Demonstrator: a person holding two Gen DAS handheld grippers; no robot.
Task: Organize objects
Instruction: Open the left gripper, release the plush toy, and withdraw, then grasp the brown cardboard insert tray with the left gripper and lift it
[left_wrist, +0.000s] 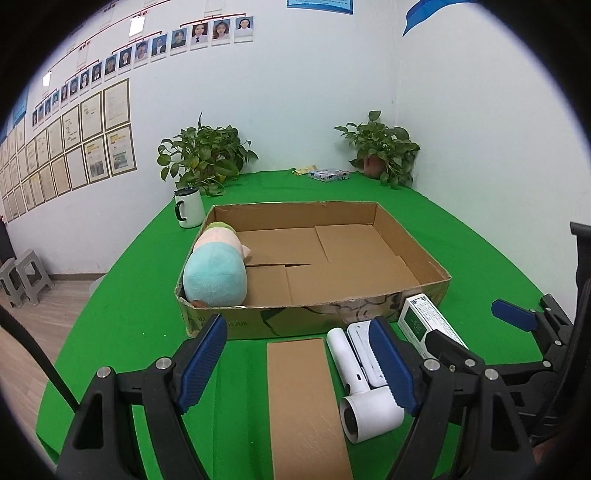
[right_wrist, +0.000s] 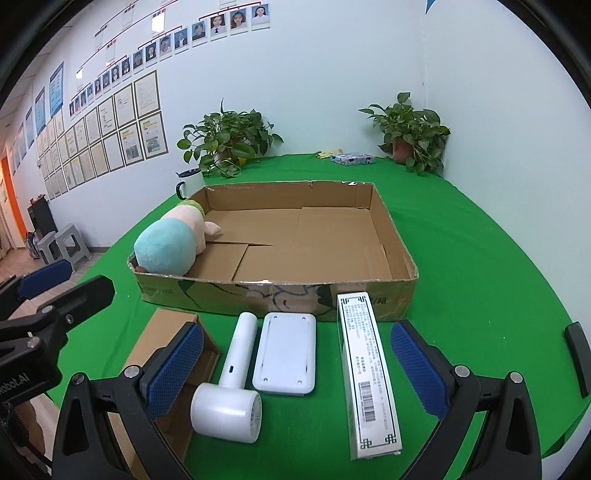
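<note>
A shallow cardboard tray (left_wrist: 410, 236) (right_wrist: 400, 254) lies on the green table, with a teal and pink plush toy (left_wrist: 216, 275) (right_wrist: 168, 249) in its near left corner. In front of it lie a brown box (left_wrist: 304, 402) (right_wrist: 168, 332), a white hair dryer (left_wrist: 364, 398) (right_wrist: 231, 387), a white flat device (right_wrist: 286, 354) (left_wrist: 356, 334) and a long white carton (right_wrist: 365, 373) (left_wrist: 421, 321). My left gripper (left_wrist: 297, 367) stands open above the brown box, empty. My right gripper (right_wrist: 295, 369) is open over the dryer, device and carton, holding nothing.
A white mug (left_wrist: 189, 207) (right_wrist: 189, 181) stands left of the tray. Two potted plants (left_wrist: 205, 155) (left_wrist: 382, 151) and a small patterned packet (left_wrist: 328, 174) sit at the table's far edge by the wall. Grey stools (left_wrist: 24, 275) stand on the floor at left.
</note>
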